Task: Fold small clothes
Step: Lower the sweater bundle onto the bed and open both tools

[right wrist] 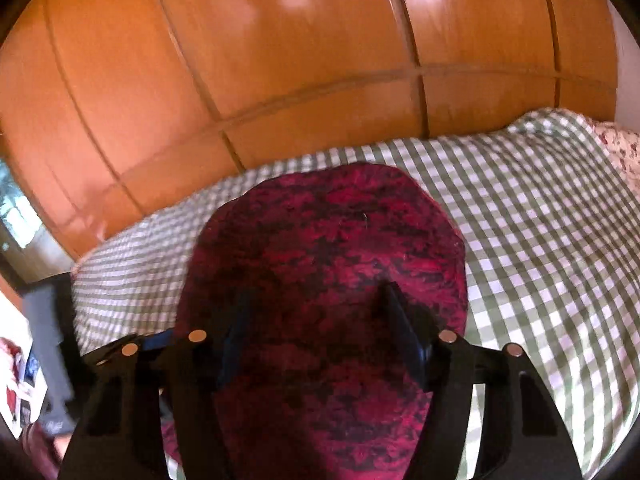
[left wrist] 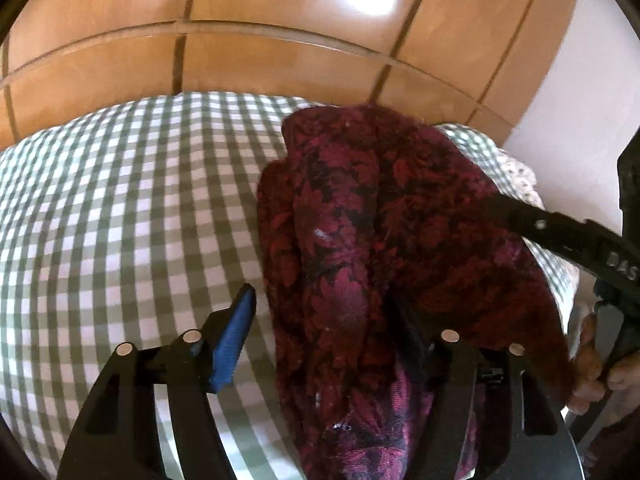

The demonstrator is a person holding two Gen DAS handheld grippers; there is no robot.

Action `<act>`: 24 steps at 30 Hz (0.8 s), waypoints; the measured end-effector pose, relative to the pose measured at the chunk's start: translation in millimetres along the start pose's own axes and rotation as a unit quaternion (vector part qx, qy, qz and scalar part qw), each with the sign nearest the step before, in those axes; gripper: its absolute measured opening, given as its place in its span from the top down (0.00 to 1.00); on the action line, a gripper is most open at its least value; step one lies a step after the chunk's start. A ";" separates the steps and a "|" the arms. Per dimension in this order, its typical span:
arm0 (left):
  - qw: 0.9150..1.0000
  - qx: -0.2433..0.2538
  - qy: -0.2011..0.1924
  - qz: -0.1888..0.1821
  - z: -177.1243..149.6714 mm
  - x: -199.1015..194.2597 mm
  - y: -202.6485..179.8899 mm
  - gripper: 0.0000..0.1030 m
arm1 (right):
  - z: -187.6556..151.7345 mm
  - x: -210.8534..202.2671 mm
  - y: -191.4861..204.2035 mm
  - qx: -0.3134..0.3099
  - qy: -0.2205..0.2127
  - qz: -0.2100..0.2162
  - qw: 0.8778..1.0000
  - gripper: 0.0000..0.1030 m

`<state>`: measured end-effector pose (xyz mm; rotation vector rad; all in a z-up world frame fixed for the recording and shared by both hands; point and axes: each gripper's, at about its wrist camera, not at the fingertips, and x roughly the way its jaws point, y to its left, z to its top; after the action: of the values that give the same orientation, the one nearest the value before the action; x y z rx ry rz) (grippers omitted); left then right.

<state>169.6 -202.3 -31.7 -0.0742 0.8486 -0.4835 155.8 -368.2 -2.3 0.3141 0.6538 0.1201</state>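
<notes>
A small dark red garment with a black floral pattern (left wrist: 360, 220) lies bunched on the green-and-white checked bedspread (left wrist: 120, 208). My left gripper (left wrist: 320, 320) is open with its jaws wide apart; the cloth drapes over its right finger and between the fingers. Its blue left finger pad (left wrist: 236, 340) is bare. My right gripper's black finger (left wrist: 560, 232) reaches onto the garment from the right in the left wrist view. In the right wrist view the garment (right wrist: 328, 260) lies between and under the open jaws of my right gripper (right wrist: 316, 332), flattened on the bedspread (right wrist: 540, 220).
A glossy wooden wardrobe (left wrist: 280, 32) stands behind the bed. A white wall (left wrist: 580, 100) is at the right. A floral pillow or cover (right wrist: 620, 148) lies at the bed's far right corner. The person's hand (left wrist: 596, 376) holds the right gripper's handle.
</notes>
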 end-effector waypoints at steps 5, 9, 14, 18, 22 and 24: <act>1.000 -0.015 -0.005 -0.001 8.8 7.1 4.2 0.32 | -9.3 -3.2 2.1 -0.007 -0.013 -0.018 1.000 0.35; 0.999 -0.030 -0.015 0.009 -2.2 3.5 8.8 0.17 | -21.8 -14.0 8.9 -0.029 -0.025 -0.037 0.999 0.28; 0.998 -0.022 -0.034 0.038 -11.8 -18.0 4.5 0.12 | -33.5 -44.0 16.6 -0.012 -0.032 -0.029 0.999 0.20; 0.998 -0.030 -0.038 0.049 -17.3 -30.1 6.0 0.12 | -52.9 -61.7 21.5 -0.001 -0.032 -0.031 0.999 0.20; 0.996 -0.011 -0.047 0.074 -23.2 -38.4 -1.2 0.12 | -72.6 -65.8 24.4 -0.004 -0.011 -0.046 0.999 0.17; 0.996 -0.010 -0.048 0.079 -26.3 -40.7 -2.2 0.12 | -82.1 -65.9 29.8 -0.019 -0.004 -0.063 0.998 0.17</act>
<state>126.6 -183.1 -20.0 -0.0488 0.7594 -0.3205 53.0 -333.3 -16.0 0.2359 0.6602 0.0114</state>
